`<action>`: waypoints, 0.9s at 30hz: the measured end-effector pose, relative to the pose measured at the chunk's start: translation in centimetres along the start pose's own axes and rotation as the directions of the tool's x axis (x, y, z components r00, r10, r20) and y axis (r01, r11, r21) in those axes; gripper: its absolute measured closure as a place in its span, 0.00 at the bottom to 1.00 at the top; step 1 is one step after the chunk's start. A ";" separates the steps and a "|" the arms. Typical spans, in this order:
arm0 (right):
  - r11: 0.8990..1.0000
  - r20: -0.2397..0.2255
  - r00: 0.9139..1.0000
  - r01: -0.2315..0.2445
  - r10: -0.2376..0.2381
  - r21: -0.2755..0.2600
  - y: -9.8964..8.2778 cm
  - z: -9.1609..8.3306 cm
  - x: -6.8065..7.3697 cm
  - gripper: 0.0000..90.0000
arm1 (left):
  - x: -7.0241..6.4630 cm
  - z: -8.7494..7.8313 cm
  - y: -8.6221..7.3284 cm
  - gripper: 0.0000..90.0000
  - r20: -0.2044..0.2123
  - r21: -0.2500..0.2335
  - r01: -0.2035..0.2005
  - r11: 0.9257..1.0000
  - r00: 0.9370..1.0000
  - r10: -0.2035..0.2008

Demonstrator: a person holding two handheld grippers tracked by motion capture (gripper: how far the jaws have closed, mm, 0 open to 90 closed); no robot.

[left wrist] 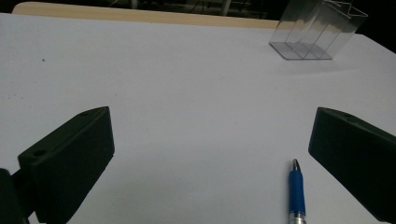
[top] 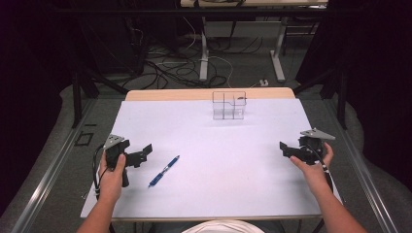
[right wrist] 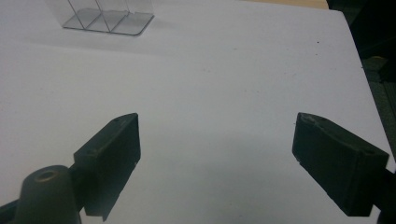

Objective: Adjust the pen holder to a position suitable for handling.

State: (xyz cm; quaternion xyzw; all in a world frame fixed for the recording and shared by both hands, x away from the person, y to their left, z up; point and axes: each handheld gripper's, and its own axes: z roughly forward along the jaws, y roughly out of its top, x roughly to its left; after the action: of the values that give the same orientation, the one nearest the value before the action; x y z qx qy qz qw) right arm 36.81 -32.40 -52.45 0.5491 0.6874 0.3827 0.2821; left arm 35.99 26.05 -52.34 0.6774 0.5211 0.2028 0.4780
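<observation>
One blue pen (top: 164, 171) lying flat on the desk (top: 218, 194), toward its near-left corner | left gripper (top: 141, 154) just beside it, jaws spread wide, nothing in them | right gripper (top: 287, 149) over by the right edge, also gaping, empty | clear divided holder (top: 229, 105) standing at the far edge

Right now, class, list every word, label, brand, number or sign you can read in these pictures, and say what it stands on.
None can be read.
Blue pen: no print can be made out on its barrel; too small in the high view, and plain in the left gripper view.
Clear divided organizer: no label.
White table sheet: unmarked.
</observation>
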 end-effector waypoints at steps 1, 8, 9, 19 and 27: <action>1.000 0.000 1.000 0.000 0.000 0.000 0.0 0.0 0.0 0.17 | -0.1 0.0 0.1 0.00 0.003 -0.001 0.007 1.000 1.000 -0.007; 0.998 -0.014 0.998 0.067 -0.067 -0.006 0.4 -0.1 0.7 0.25 | -0.4 0.0 0.4 0.00 -0.009 0.019 0.000 1.000 1.000 0.000; 0.996 -0.013 0.996 0.084 -0.084 -0.008 0.5 -0.1 0.8 0.27 | -0.5 0.0 0.4 0.00 -0.014 0.023 0.003 1.000 1.000 -0.003; 0.966 -0.037 0.966 0.257 -0.257 0.021 2.1 0.1 2.8 0.37 | -1.4 -0.5 0.9 0.00 0.002 0.015 -0.029 0.999 1.000 0.029; 0.868 -0.096 0.868 0.493 -0.487 0.050 5.4 1.5 5.4 0.40 | -1.4 -0.6 1.0 0.00 0.013 -0.005 -0.021 1.000 1.000 0.021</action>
State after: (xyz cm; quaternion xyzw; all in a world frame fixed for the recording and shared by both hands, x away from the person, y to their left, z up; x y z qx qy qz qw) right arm 39.66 -26.27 -48.60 0.3507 0.8286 0.2948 0.3218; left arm 35.51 25.06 -50.90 0.6830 0.5105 0.2046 0.4806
